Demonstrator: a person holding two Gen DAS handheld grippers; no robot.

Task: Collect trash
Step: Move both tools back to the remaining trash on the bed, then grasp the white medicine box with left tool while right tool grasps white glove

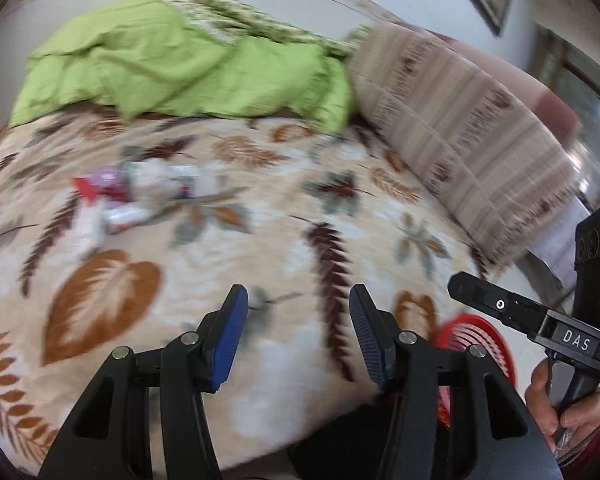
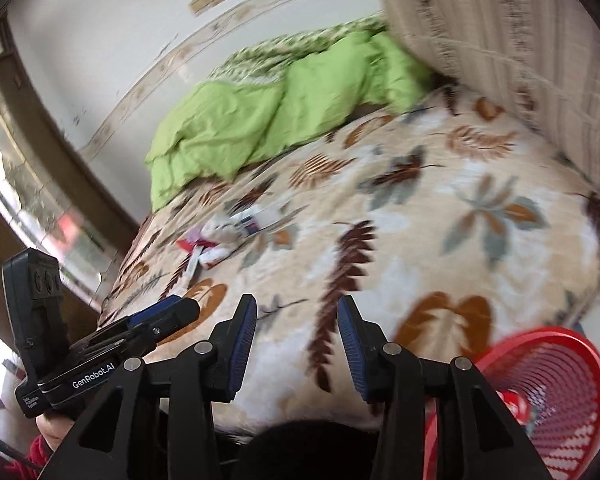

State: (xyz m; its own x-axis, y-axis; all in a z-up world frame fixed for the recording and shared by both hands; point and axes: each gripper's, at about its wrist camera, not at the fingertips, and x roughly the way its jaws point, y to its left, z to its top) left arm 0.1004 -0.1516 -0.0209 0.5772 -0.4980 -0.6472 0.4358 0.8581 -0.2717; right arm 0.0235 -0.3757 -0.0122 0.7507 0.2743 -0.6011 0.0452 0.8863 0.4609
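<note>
Trash (image 1: 132, 196): loose pile on the bed (image 1: 284, 216), left of centre in the left view, far-left part of the blanket in the right view (image 2: 224, 240), well apart from both grippers. Frames blurred, so item IDs are rough: looks like crumpled white paper/tissue, a red-pink wrapper, a small flat carton w/ blue-red print, a pale tube-ish pack. Judgement: all light, soft or thin, crushable, nothing fragile; foil/plastic bits prob slippery and will slide on plush fabric. Best take the crumpled wads across the bulk, flat carton by an edge, wrappers at a fold or bunched corner; avoid pinching blanket pile w/ it. Red basket (image 2: 552, 392) sits at the bed's near edge, right side, some stuff already inside, contents unclear. Left gripper (image 1: 298, 336): blue pads spread, nothing between. Right gripper (image 2: 296, 344): same, spread and empty. Both low over the near blanket, pointing toward the pile.
</note>
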